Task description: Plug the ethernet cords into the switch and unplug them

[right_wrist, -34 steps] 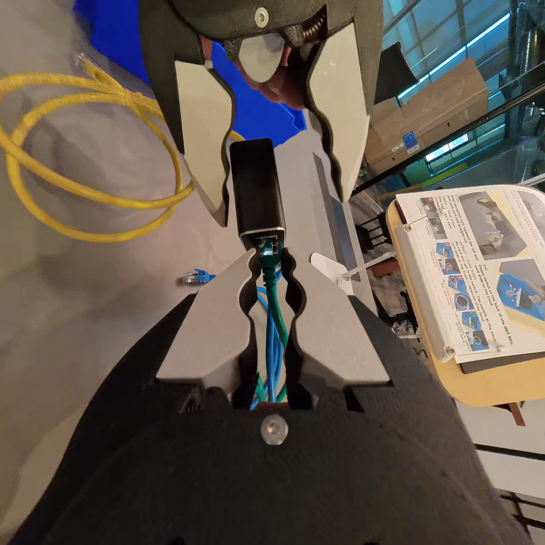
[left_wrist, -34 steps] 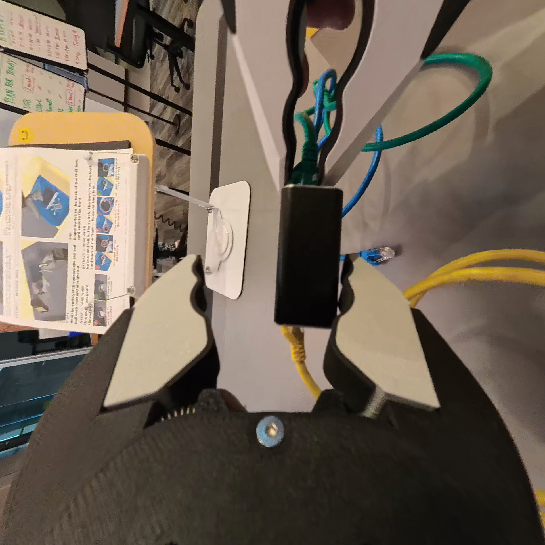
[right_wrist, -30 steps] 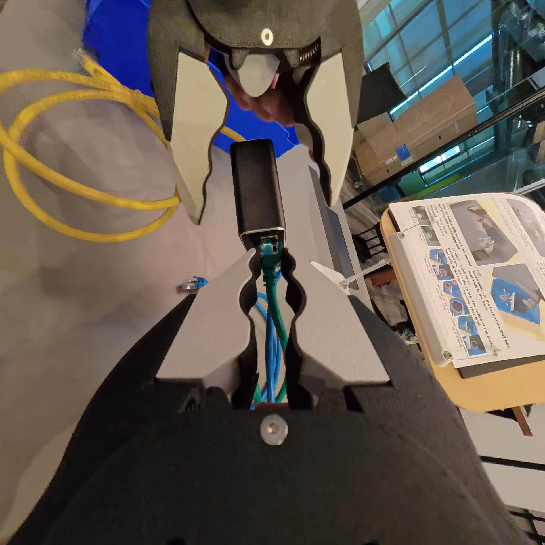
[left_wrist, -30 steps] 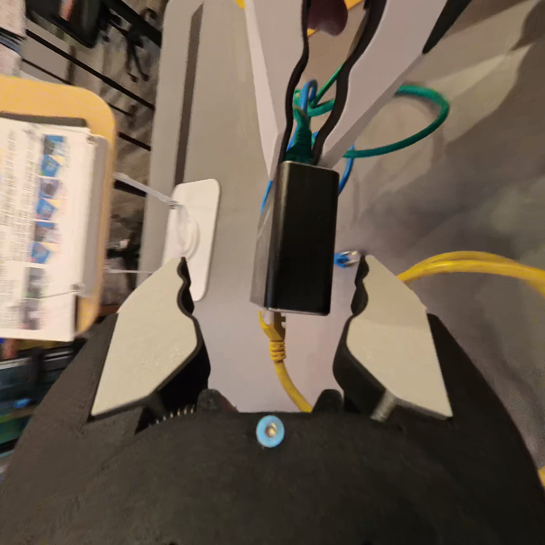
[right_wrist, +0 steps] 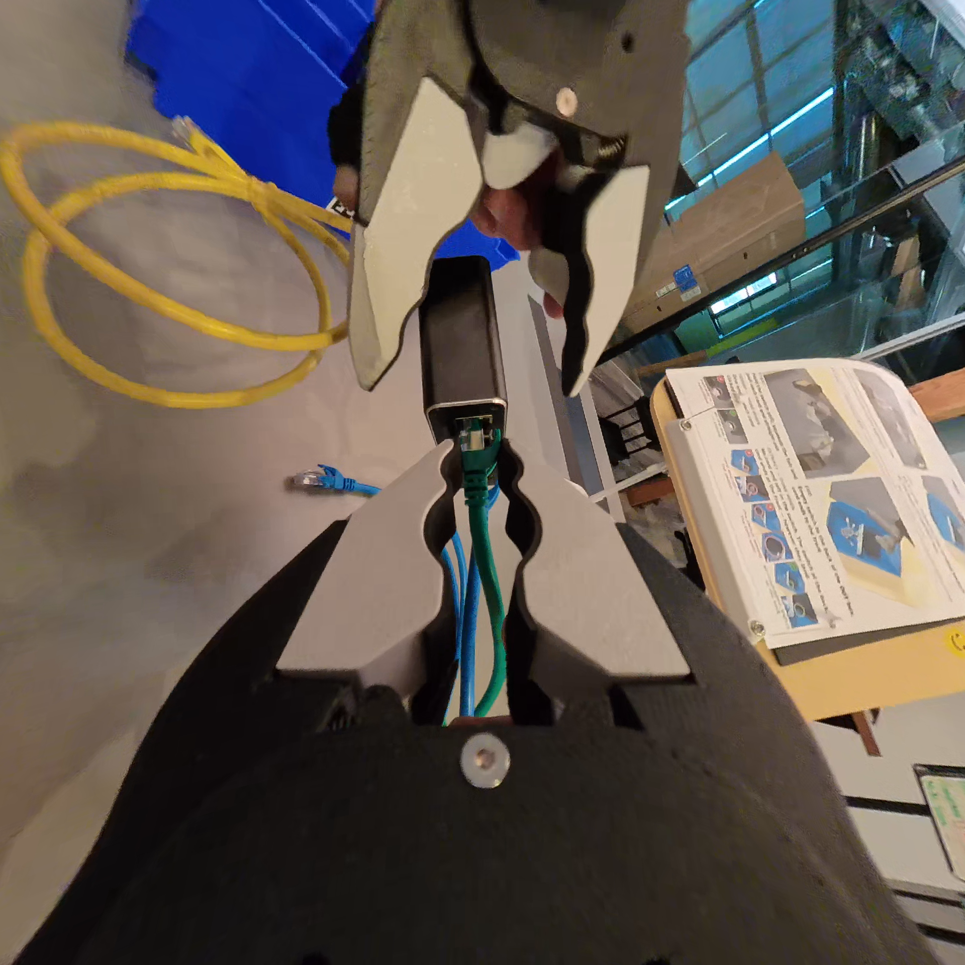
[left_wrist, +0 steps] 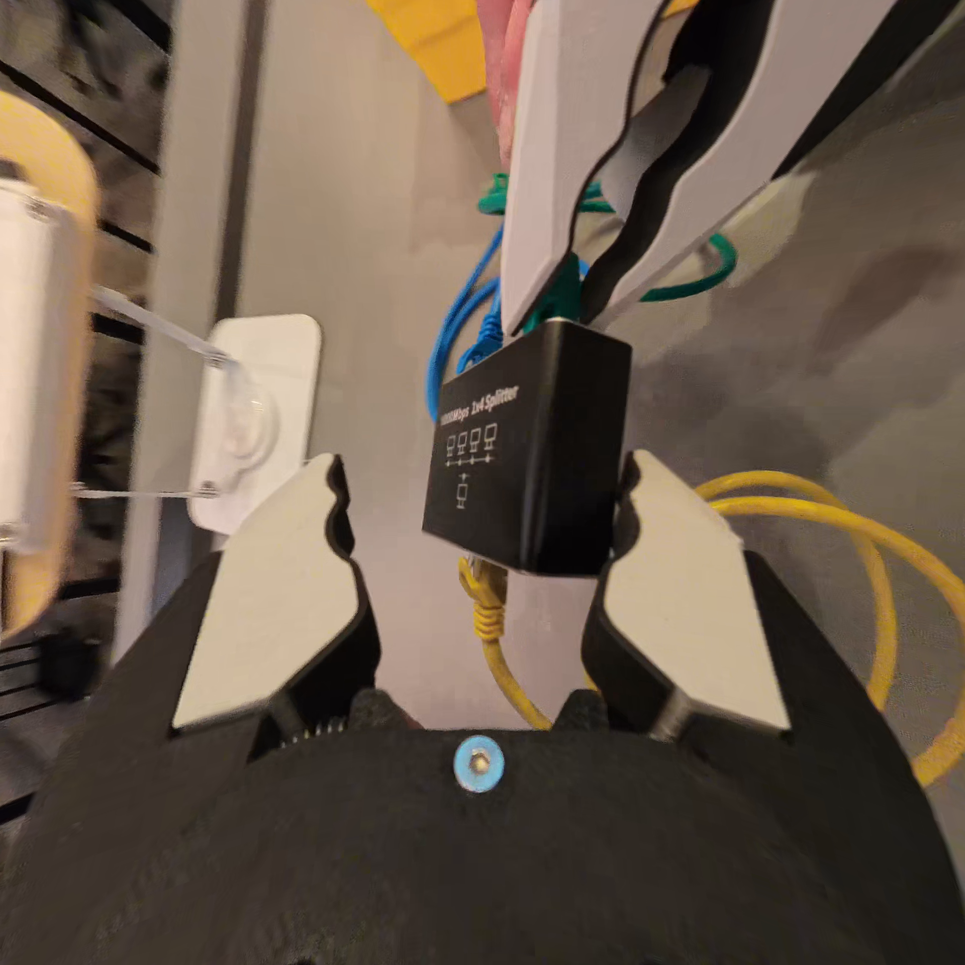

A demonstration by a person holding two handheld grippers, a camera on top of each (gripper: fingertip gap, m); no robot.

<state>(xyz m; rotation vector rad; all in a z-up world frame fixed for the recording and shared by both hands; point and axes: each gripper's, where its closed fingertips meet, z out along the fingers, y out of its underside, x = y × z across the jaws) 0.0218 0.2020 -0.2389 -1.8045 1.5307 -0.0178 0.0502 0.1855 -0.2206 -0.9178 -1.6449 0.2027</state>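
Note:
The black switch [left_wrist: 527, 459] is off the grey table [left_wrist: 365, 209], tilted, with its printed face showing. A yellow cord [left_wrist: 485, 595] is plugged into its near end. My left gripper [left_wrist: 483, 470] is open around the switch; only its right finger touches the switch's side. My right gripper [right_wrist: 478, 454] is shut on the green cord [right_wrist: 475, 475] at its plug, which sits in the switch [right_wrist: 462, 344]. In the right wrist view the left gripper [right_wrist: 470, 381] reaches in from the top. A blue cord's loose plug [right_wrist: 318, 478] lies on the table.
The yellow cord loops [right_wrist: 183, 324] on the table at the left, beside a blue bin [right_wrist: 250, 78]. A printed sheet on a wooden board [right_wrist: 835, 496] stands past the table's edge. A white mounting plate [left_wrist: 261, 418] sits on the table near that edge. The tips of one gripper are about 4 cm away from the tips of the other.
The switch has tilted and now shows its printed face in the left wrist view. My left gripper has shifted around it and stays open. My right gripper still holds the green plug.

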